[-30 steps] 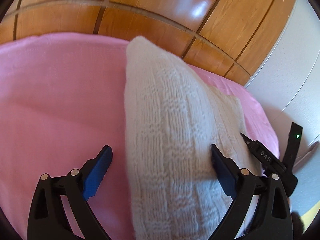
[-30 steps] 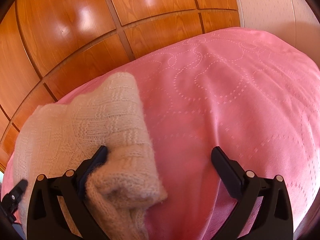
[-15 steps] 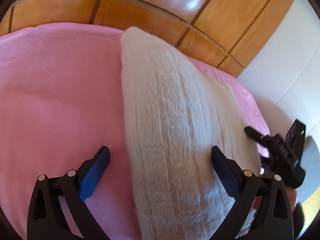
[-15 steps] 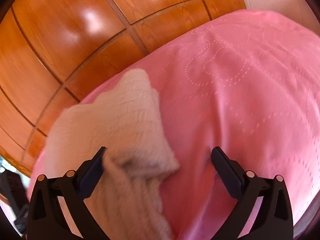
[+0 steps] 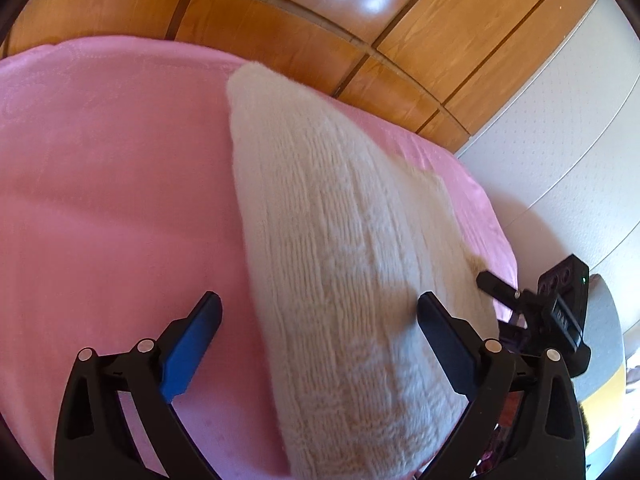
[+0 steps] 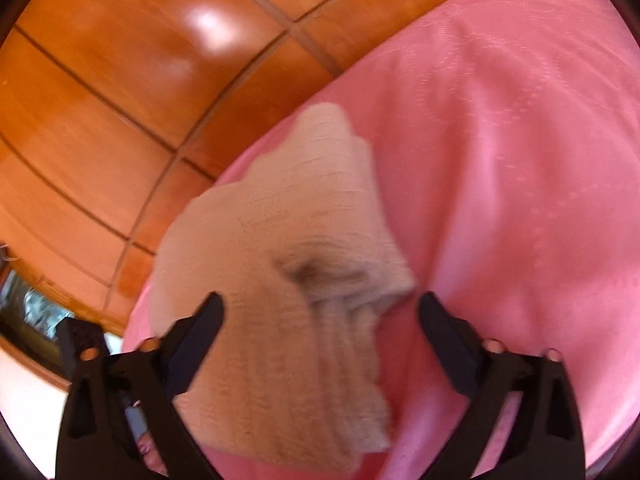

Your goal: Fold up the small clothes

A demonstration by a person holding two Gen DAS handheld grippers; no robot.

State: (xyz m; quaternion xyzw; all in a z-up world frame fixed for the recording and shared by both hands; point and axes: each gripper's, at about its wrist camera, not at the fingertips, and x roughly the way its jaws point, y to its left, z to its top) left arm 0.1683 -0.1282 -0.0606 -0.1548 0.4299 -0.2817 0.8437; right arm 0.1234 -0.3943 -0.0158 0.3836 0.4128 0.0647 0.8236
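Cream knitted garment on a pink bedspread, both grippers wide open over it.

No container shows in either view. The cream knitted garment (image 5: 344, 264) lies on the pink bedspread (image 5: 112, 200), a thick ribbed wool piece tapering to a rounded tip toward 11 o'clock, near the wooden panelled wall (image 5: 304, 12). The left gripper (image 5: 318, 312) stands wide apart, its blue-padded finger (image 5: 192, 344) over bare bedspread at 8 o'clock and its other finger against the knit at 4 o'clock, nothing clamped. Only this view shows the white wall (image 5: 560, 140) and the right gripper (image 5: 532, 308) from outside at 3 o'clock. The blurred right wrist view shows the garment (image 6: 288, 248) folded over itself with a dark crease, between the right gripper (image 6: 320, 312) jaws, which have just been closing yet remain wide, not pressing the knit.
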